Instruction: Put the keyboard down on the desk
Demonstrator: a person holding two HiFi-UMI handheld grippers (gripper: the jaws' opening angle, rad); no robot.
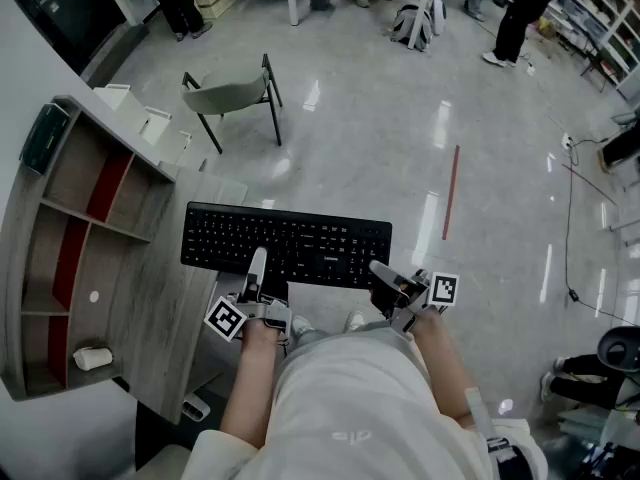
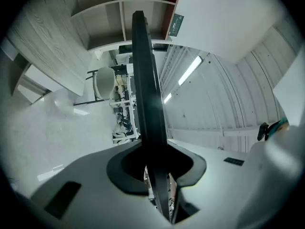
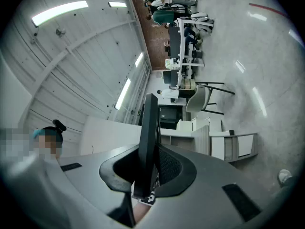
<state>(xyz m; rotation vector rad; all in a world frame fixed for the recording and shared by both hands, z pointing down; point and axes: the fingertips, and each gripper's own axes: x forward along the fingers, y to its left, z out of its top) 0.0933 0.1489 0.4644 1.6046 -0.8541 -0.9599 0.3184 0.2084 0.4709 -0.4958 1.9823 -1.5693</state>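
A black keyboard (image 1: 287, 246) is held level in the air, keys up. Its left end hangs over the edge of the grey wooden desk (image 1: 165, 303); the rest is above the floor. My left gripper (image 1: 258, 264) is shut on its near edge left of the middle. My right gripper (image 1: 384, 272) is shut on its near right corner. In the left gripper view the keyboard (image 2: 147, 85) runs edge-on away from the left gripper (image 2: 158, 171), clamped between the jaws. The right gripper view shows the keyboard (image 3: 148, 132) standing edge-on, pinched by the right gripper (image 3: 145, 178).
The desk carries a shelf unit with red dividers (image 1: 70, 218) and a small white object (image 1: 92, 358) at the left. A grey chair (image 1: 232, 93) stands on the floor beyond the keyboard. A red tape line (image 1: 451, 193) and cables (image 1: 570, 228) lie to the right. A person (image 1: 518, 13) stands far back.
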